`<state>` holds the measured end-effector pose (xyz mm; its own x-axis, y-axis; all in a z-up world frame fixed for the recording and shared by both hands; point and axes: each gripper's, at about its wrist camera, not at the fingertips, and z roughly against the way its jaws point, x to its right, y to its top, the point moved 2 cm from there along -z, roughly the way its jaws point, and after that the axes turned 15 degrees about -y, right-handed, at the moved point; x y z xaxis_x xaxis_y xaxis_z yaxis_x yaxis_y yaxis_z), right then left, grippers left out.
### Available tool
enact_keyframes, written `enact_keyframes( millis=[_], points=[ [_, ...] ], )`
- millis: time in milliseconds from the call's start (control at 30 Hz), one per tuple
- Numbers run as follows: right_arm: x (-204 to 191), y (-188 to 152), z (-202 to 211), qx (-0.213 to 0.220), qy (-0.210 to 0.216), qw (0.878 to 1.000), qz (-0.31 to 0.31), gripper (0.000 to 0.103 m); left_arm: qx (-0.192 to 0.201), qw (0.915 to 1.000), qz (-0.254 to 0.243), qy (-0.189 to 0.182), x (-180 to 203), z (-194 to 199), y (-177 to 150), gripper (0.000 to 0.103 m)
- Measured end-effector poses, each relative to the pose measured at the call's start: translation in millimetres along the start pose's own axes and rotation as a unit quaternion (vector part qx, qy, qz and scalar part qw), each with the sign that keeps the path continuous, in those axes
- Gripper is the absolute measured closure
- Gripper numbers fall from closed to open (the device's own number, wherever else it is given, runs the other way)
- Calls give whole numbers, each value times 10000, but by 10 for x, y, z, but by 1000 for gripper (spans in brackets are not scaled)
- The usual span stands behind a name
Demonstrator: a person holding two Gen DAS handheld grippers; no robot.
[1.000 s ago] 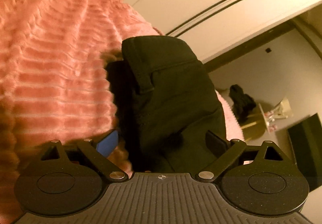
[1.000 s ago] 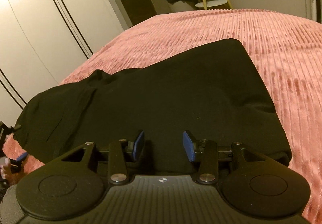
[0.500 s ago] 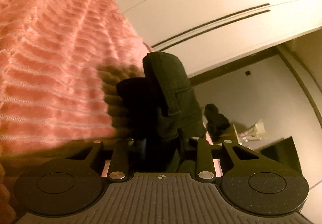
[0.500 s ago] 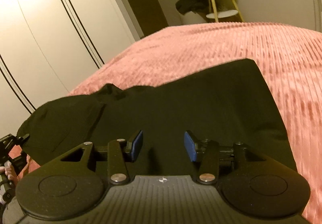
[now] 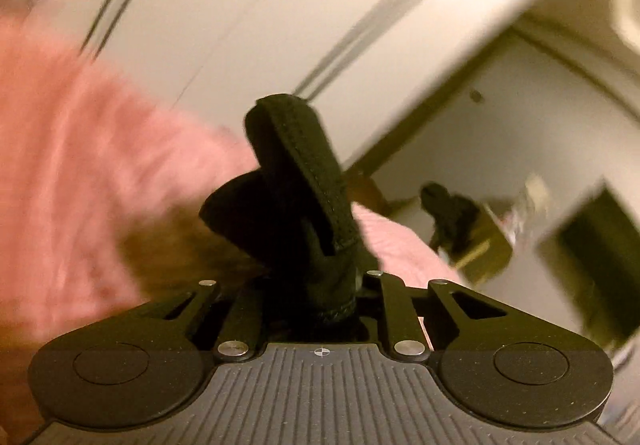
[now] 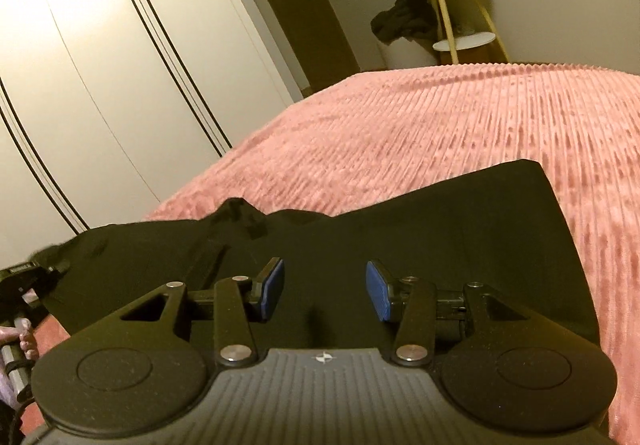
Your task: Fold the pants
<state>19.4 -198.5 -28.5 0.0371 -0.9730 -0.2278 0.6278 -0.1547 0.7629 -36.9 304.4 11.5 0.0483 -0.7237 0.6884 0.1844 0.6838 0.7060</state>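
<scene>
A: Step in hand?

B: Taking up one end of the pants (image 6: 400, 245), which lie on the bed (image 6: 460, 125). Left tool (image 5: 320, 285) has just been closing and pinches a bunched end; right tool (image 6: 325, 291) stands half open above the cloth, holding nothing.

A: Next?

B: Likely carrying that end over. Left view is blurred; its pads are hidden.

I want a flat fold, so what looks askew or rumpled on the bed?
The pants lie flat at their right end, but the left end is bunched into a ridge. The left gripper, whose jaws have just been closing, pinches a waistband section up off the blanket.
</scene>
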Motion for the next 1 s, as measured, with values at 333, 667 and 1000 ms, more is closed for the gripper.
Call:
enact_keyframes(
  millis=[333,667,1000],
  points=[
    [120,85,118,141,205,9993,-270,58,-159,9776,-1998,-638,1412,-37,-269,84],
    [383,228,222,58,247,9972,-705,57,-737,9587,-2521,-1089,2010,-45,-737,84],
    [765,222,190,-344,268,9895,-1378,57,-1943,9132,-3292,-1410,2417,-286,-1694,84]
  ],
)
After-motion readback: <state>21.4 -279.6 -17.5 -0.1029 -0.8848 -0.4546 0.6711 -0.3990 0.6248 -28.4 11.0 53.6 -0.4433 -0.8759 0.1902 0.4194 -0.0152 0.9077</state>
